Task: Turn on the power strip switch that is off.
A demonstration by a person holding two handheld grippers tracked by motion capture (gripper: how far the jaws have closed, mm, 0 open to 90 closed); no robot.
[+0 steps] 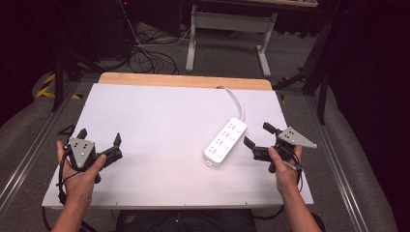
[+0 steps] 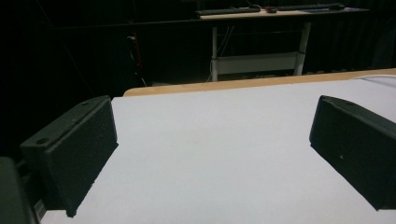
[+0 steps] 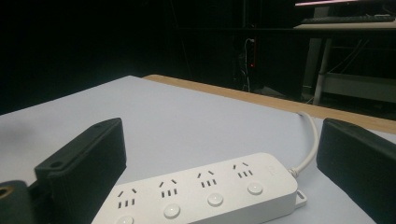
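A white power strip (image 1: 225, 141) is seen lying flat on the white table (image 1: 159, 125), just beside the right gripper (image 1: 261, 139) and on the side toward which its jaws point. In the right gripper view the strip (image 3: 205, 189) is found straight ahead of the two black jaws, low between them, with its rows of sockets and round buttons turned upward and its white cord (image 3: 312, 144) led off past the jaw at the right of that view. The jaws of the right gripper are held wide apart, and no pad is pressed on the strip; nothing is clamped. The left gripper (image 1: 99, 140) is held well apart from the strip, at the table's opposite side, and its jaws are likewise spread wide. In the left gripper view only bare table surface (image 2: 219, 154) is seen between and ahead of those jaws. Each gripper is gripped from behind by a hand of the person.
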